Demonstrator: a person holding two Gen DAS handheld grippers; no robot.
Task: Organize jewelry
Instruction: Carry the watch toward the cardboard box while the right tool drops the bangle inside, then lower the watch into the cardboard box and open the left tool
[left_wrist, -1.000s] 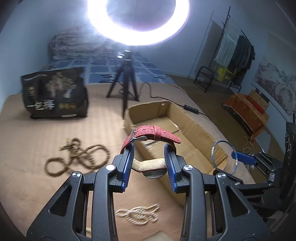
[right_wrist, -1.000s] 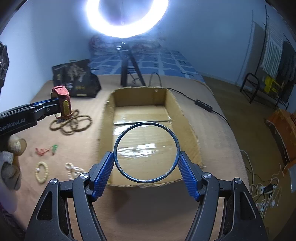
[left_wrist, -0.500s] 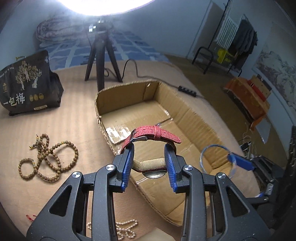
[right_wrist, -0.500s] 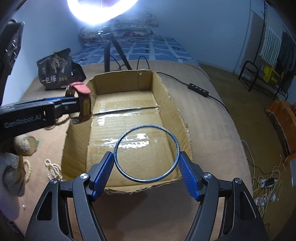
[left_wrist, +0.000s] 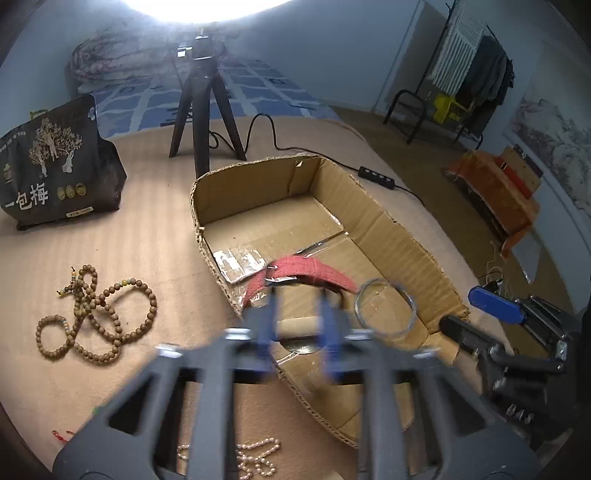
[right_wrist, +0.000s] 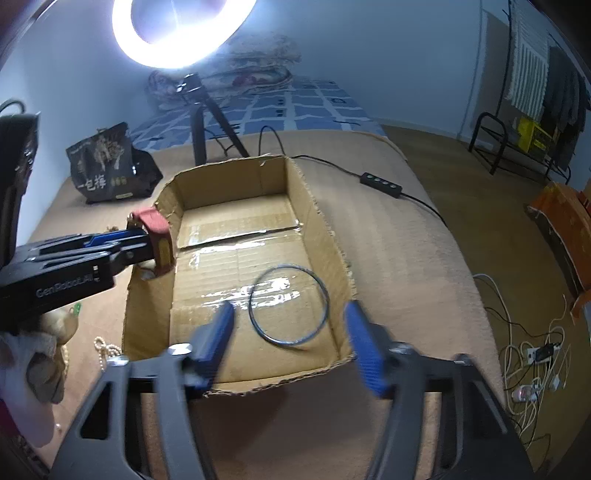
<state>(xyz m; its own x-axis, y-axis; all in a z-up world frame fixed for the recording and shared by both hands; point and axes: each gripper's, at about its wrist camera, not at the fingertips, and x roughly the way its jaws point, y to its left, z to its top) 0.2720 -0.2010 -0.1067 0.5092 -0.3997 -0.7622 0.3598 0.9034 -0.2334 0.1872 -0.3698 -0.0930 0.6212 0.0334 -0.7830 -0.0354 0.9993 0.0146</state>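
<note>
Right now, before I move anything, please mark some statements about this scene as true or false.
1. The thin ring is within the walls of the cardboard box. True.
2. The brown bead necklace lies in the box. False: it lies on the beige surface, outside the box.
3. A tripod stands beyond the far end of the box. True.
4. The black bag lies flat in the box. False: it stands upright on the surface, apart from the box.
</note>
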